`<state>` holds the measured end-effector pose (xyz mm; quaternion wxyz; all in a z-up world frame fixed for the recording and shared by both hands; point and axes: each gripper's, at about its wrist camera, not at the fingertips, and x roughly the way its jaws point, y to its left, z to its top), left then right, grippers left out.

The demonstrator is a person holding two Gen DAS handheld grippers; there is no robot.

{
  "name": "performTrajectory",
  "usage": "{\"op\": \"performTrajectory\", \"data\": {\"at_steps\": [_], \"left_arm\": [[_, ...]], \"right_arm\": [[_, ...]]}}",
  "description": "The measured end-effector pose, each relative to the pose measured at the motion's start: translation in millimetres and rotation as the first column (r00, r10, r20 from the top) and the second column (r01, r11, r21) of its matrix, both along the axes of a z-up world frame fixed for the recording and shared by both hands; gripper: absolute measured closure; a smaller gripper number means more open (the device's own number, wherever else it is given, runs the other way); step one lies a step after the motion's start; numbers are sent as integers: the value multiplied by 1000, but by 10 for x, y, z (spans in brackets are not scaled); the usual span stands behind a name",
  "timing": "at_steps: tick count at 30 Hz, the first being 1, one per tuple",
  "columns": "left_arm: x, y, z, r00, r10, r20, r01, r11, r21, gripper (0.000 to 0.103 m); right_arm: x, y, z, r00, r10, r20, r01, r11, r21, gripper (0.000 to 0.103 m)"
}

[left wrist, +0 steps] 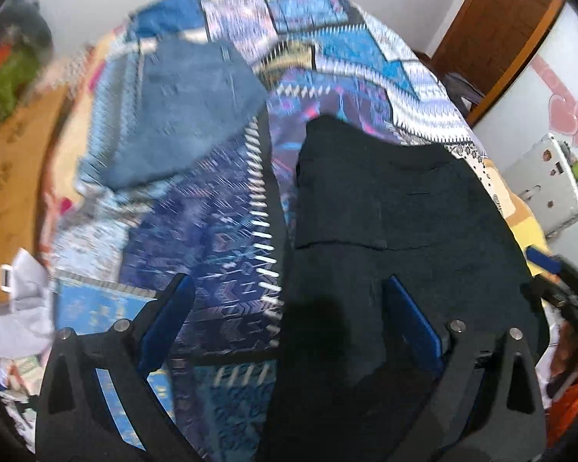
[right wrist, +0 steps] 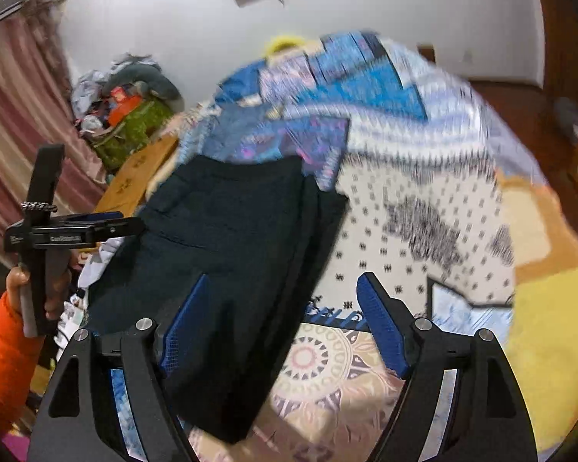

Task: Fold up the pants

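Observation:
The dark navy pants (left wrist: 397,238) lie flat on the patterned bedspread (left wrist: 227,238), folded lengthwise; they also show in the right wrist view (right wrist: 227,254). My left gripper (left wrist: 289,288) is open above the pants' near left edge, with nothing between its blue pads (left wrist: 165,323). My right gripper (right wrist: 285,288) is open above the pants' near right edge, empty. The left gripper also shows in the right wrist view (right wrist: 115,223), held in a hand with an orange sleeve at the left.
A folded blue denim garment (left wrist: 189,115) lies farther up the bed. A cardboard box (left wrist: 15,169) and a pile of clothes (right wrist: 127,92) stand at the bed's left. A wooden door (left wrist: 497,27) and a white device (left wrist: 547,184) are at the right.

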<state>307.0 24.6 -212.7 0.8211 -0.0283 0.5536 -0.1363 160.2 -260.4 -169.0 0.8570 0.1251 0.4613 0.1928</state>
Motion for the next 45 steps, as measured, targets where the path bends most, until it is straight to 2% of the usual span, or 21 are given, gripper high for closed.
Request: {"op": "performTrajectory", "data": {"at_steps": [1, 4, 8, 12, 15, 18, 20, 22, 24, 26, 28, 29, 31, 32, 34, 39, 45], "left_arm": [[53, -6, -56, 1000, -6, -27, 5, 999, -39, 3], [149, -40, -141, 997, -32, -69, 26, 995, -92, 3], [290, -152, -231, 992, -85, -99, 73, 990, -119, 3], [437, -214, -326, 983, -116, -145, 88, 979, -186, 2], [498, -299, -338, 981, -136, -138, 111, 977, -180, 1], [503, -443, -312, 978, -176, -111, 158, 975, -155, 1], [495, -551, -286, 975, -204, -88, 190, 970, -149, 6], [467, -621, -238, 975, -214, -66, 205, 971, -121, 11], [453, -628, -217, 977, -206, -56, 199, 973, -113, 15], [442, -551, -190, 982, -181, -57, 172, 976, -132, 24], [427, -470, -131, 987, -157, -48, 148, 978, -150, 41], [410, -433, -95, 988, -150, -41, 142, 977, -160, 45], [358, -387, -28, 990, -141, -23, 136, 979, -155, 64], [323, -370, 10, 990, -143, -12, 140, 979, -150, 67], [262, -350, 94, 990, -142, 5, 141, 977, -160, 71], [91, -329, 410, 985, -134, 111, 147, 982, -117, 73], [0, -71, 843, 970, -73, 230, 103, 987, -123, 74]], "right_arm": [[49, -10, -81, 1000, -4, -27, 4, 1000, 20, 27], [140, -3, -210, 998, 7, -66, -3, 999, 55, 27], [222, 16, -223, 997, 21, -69, -16, 997, 72, 26], [321, 42, -248, 995, 41, -92, -31, 994, 100, 27], [407, 82, -269, 993, 56, -108, -44, 992, 114, 28], [480, 125, -279, 990, 71, -120, -56, 991, 123, 38], [522, 135, -278, 989, 75, -127, -59, 990, 126, 45], [536, 146, -271, 987, 90, -134, -73, 989, 132, 58], [539, 150, -256, 985, 102, -139, -82, 987, 139, 67], [520, 173, -222, 985, 110, -134, -92, 986, 136, 72], [470, 224, -152, 987, 118, -108, -108, 989, 100, 77], [468, 242, -130, 988, 121, -98, -112, 990, 88, 77], [429, 274, -55, 989, 127, -74, -122, 990, 68, 80], [422, 285, -26, 989, 129, -66, -125, 990, 62, 80], [388, 292, 44, 990, 134, -47, -132, 990, 59, 81], [384, 404, 265, 989, 146, 12, -146, 989, 37, 82], [490, 602, 658, 976, 179, 121, -182, 983, 13, 82]]}}
